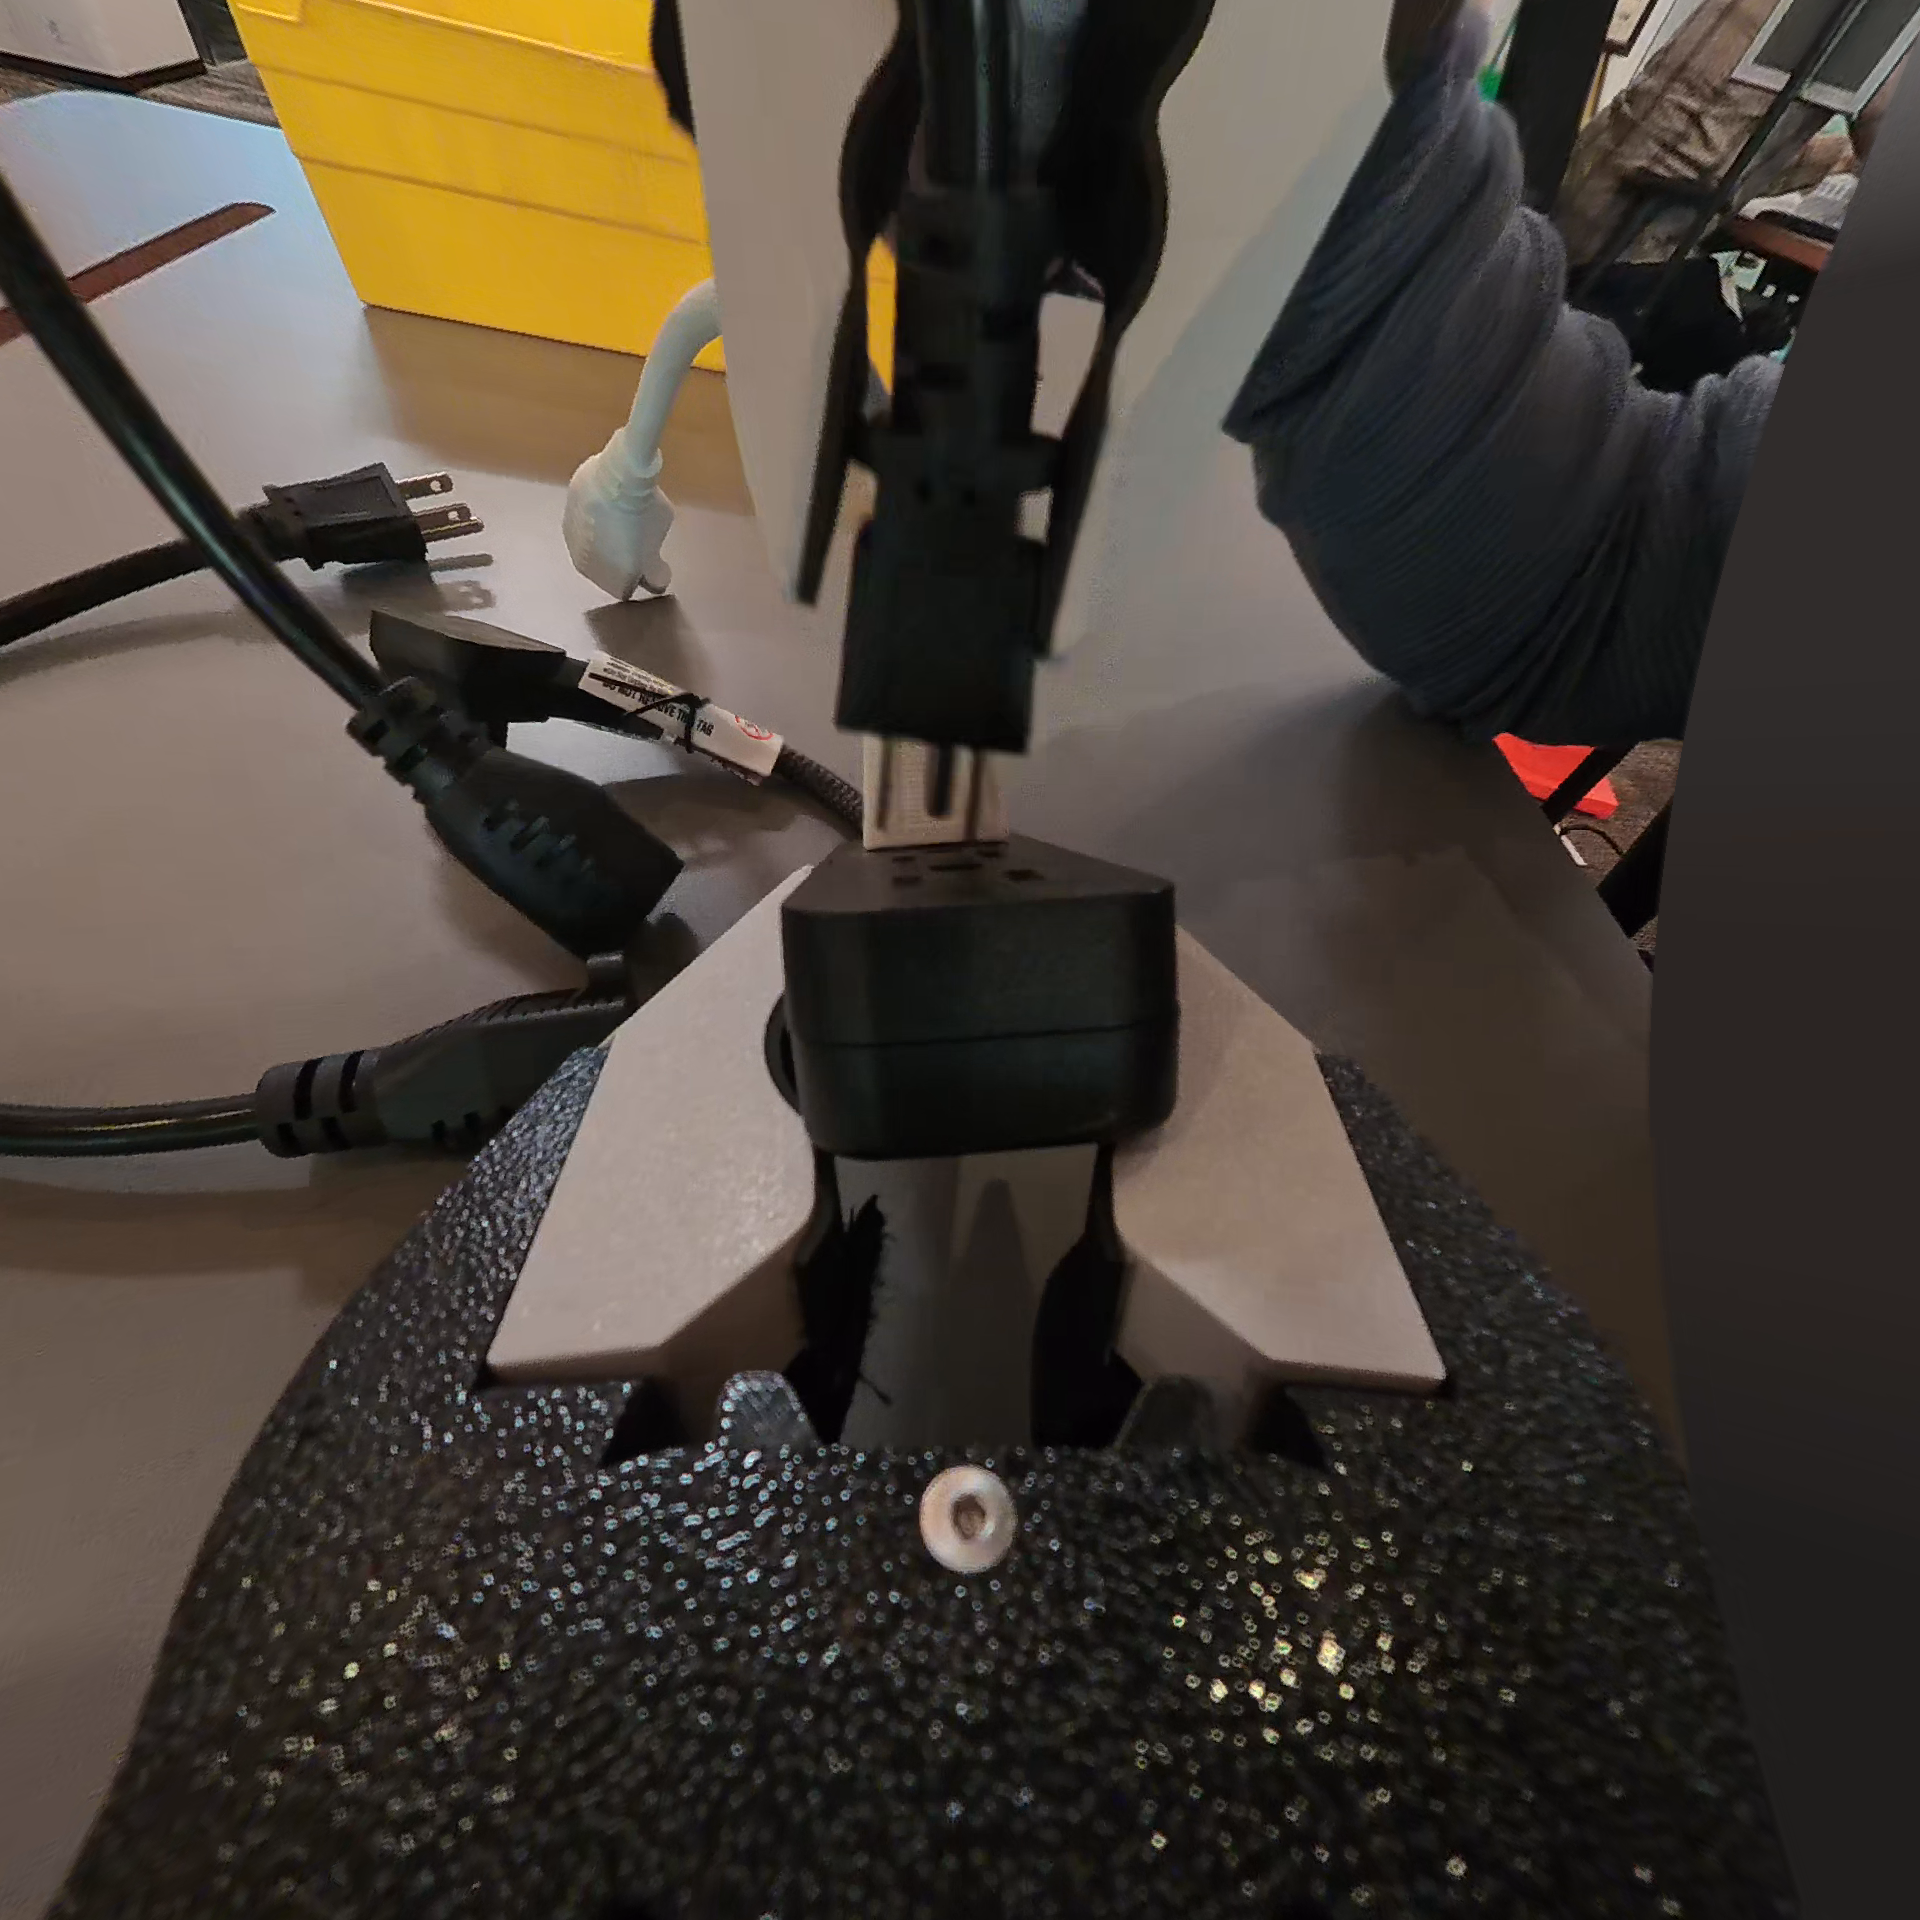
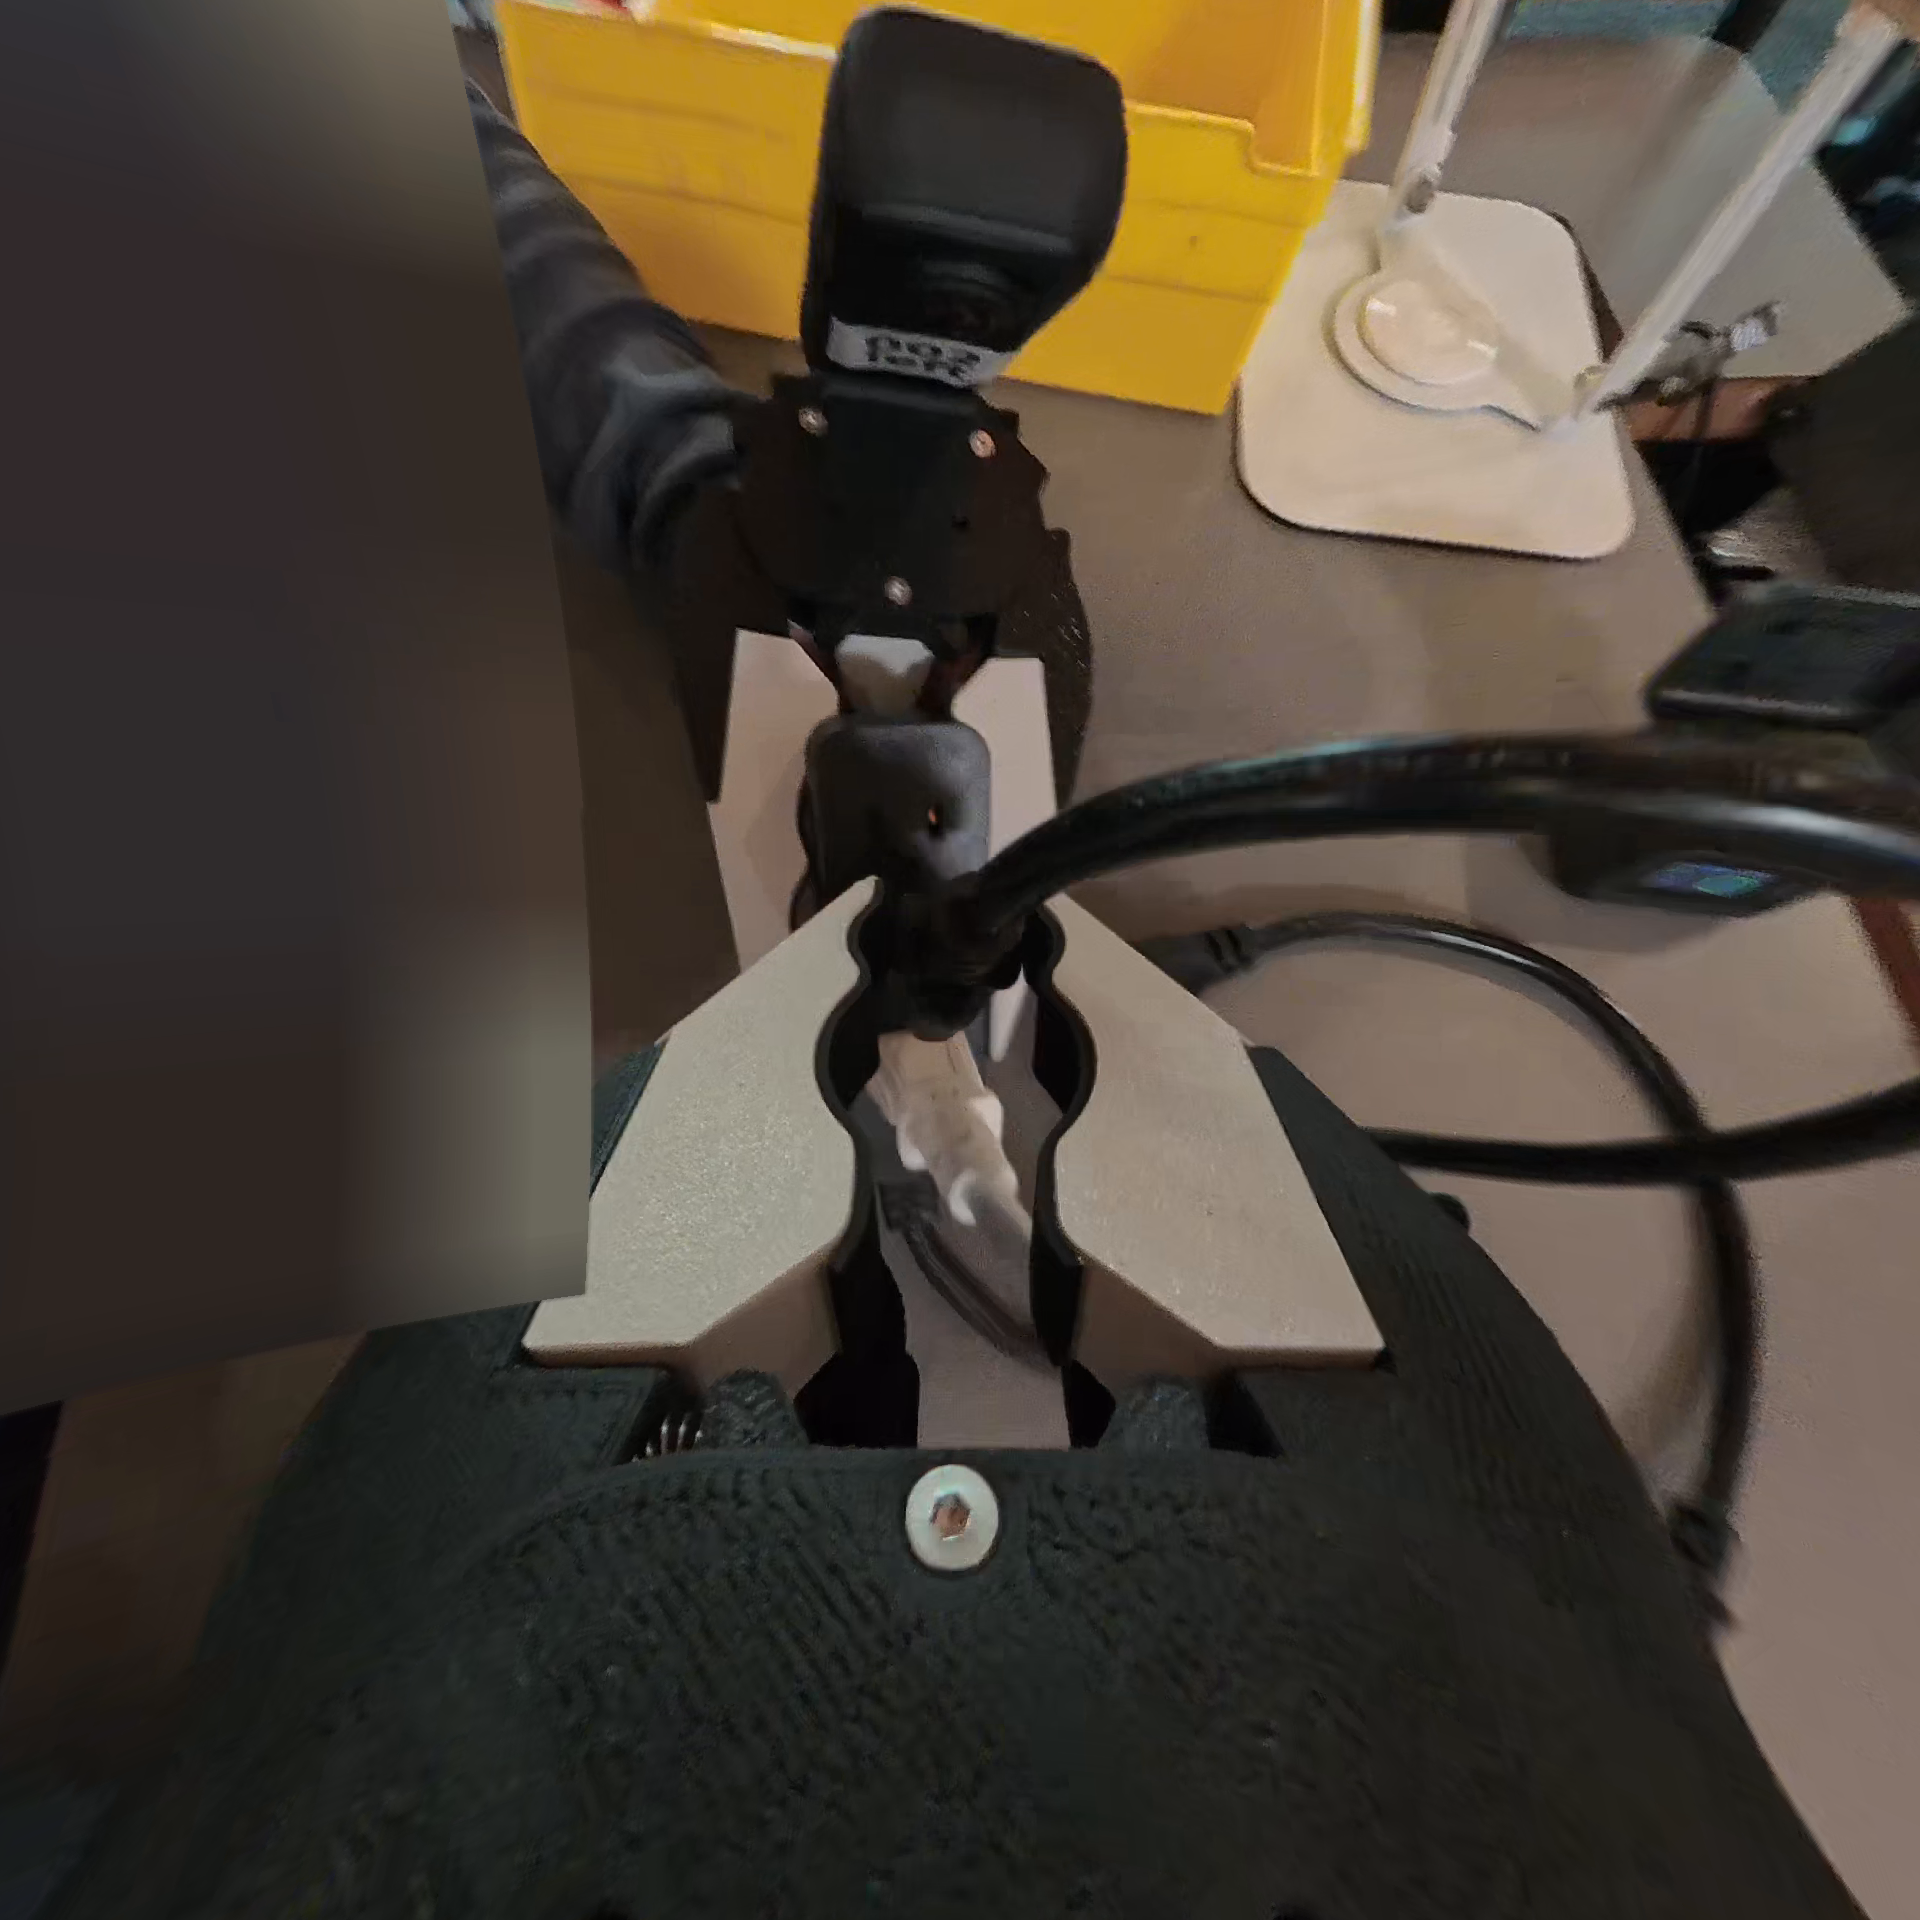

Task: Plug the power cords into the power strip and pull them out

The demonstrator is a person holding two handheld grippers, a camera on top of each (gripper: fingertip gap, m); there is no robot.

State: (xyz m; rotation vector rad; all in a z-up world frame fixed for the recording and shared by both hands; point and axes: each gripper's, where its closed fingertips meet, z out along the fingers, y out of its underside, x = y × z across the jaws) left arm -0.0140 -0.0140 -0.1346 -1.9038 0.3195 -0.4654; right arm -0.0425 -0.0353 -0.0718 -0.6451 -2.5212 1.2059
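Note:
My left gripper (image 1: 982, 935) is shut on the end of a black power strip (image 1: 977, 1039) and holds it with the socket face pointing away. My right gripper (image 1: 940, 499) comes in from the far side, shut on a black plug (image 1: 935, 623). The plug's metal prongs (image 1: 935, 795) show between plug and strip, with their tips at the socket face. In the right wrist view my right gripper (image 2: 951, 935) clamps the plug's neck (image 2: 935, 961), and its black cord (image 2: 1351, 774) arcs off to the right. The strip (image 2: 899, 800) is just beyond it, held by the left gripper (image 2: 894, 681).
Several loose plugs lie on the grey table (image 1: 208, 883) to the left: a black pronged one (image 1: 353, 514), a white one (image 1: 623, 520), a tagged flat one (image 1: 468, 660). Two more black plugs (image 1: 561, 862) sit by the strip. A yellow bin (image 1: 499, 156) stands behind. A white lamp base (image 2: 1434, 384) is at the far right. A sleeved arm (image 1: 1455, 416) is at the right. Left tips to right tips: about 7 cm. Left tips and right tips are each some 35 cm from the white lamp base (image 2: 1434, 384).

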